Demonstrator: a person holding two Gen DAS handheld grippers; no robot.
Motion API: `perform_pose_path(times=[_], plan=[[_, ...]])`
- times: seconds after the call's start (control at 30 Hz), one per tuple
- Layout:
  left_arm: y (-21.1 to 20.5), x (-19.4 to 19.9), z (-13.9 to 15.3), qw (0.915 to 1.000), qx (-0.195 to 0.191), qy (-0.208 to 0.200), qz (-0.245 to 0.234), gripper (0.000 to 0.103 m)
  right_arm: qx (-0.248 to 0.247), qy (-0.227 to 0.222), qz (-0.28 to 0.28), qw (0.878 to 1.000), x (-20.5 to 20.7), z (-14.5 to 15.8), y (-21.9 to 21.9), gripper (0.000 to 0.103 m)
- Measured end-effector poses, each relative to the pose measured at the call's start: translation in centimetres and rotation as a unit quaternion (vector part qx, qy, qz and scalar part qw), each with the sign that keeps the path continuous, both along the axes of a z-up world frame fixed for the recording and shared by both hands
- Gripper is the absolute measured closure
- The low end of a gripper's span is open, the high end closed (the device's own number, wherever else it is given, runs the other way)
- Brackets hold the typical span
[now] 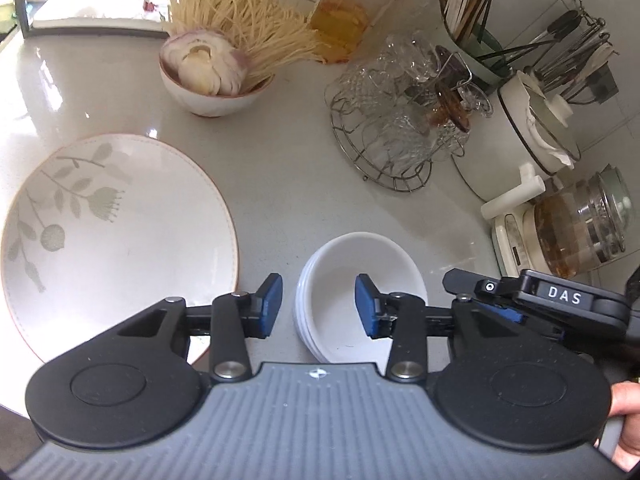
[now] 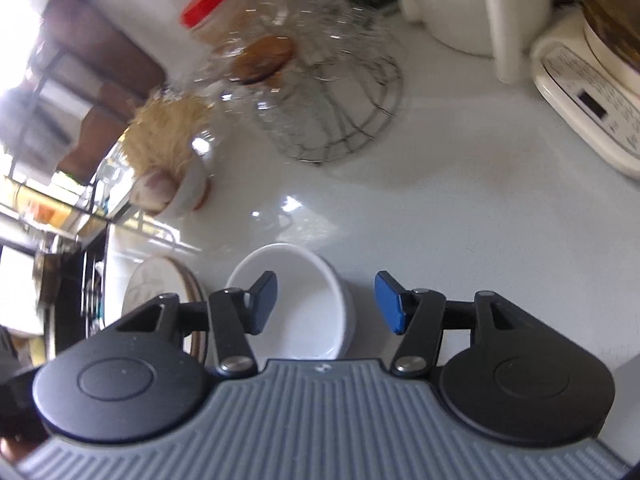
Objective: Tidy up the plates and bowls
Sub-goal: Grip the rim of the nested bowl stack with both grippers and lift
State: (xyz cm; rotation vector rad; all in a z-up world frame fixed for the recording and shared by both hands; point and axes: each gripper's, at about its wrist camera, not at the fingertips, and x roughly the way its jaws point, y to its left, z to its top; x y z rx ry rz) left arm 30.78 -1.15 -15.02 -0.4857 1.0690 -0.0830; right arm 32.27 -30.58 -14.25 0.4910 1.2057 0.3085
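A stack of small white bowls [image 1: 360,292] sits on the grey counter. My left gripper [image 1: 318,306] is open just above it, one pad outside the left rim, the other over the inside. A large white plate with a leaf pattern [image 1: 116,236] lies to the left. In the right wrist view the white bowls [image 2: 304,304] lie between my right gripper's [image 2: 326,302] open jaws, the left pad over the inside, the right pad outside the rim. The plate [image 2: 160,284] shows at the left. The right gripper [image 1: 520,300] also shows in the left wrist view.
A bowl of garlic and dry noodles [image 1: 212,76] stands at the back. A wire rack of glass cups [image 1: 400,120], a red-lidded jar [image 1: 352,12], a utensil holder [image 1: 476,20], a white pot [image 1: 516,132] and a glass kettle on its base [image 1: 576,232] line the right side.
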Motion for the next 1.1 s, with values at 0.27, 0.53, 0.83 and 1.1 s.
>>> perform_pose_path(times=[0.27, 0.53, 0.83, 1.1], plan=[[0.2, 0.3, -2.0, 0.9994, -0.026, 0.010, 0.018, 0.056, 0.036, 0.055, 0.018, 0.998, 0.5, -3.1, 0.6, 0.046], [-0.9, 0.7, -3.4, 0.9990, -0.025, 0.032, 0.019, 0.056, 0.033, 0.062, 0.031, 0.997, 0.8, -4.2, 1.5, 0.047], [-3.3, 0.8, -4.1, 0.9985, 0.002, 0.044, 0.031, 0.056, 0.025, 0.070, 0.045, 0.996, 1.0, -5.8, 0.9, 0.060], [-4.0, 0.2, -5.3, 0.9970, -0.003, 0.050, 0.059, 0.056, 0.031, 0.070, 0.065, 0.995, 1.5, -6.4, 0.6, 0.069]])
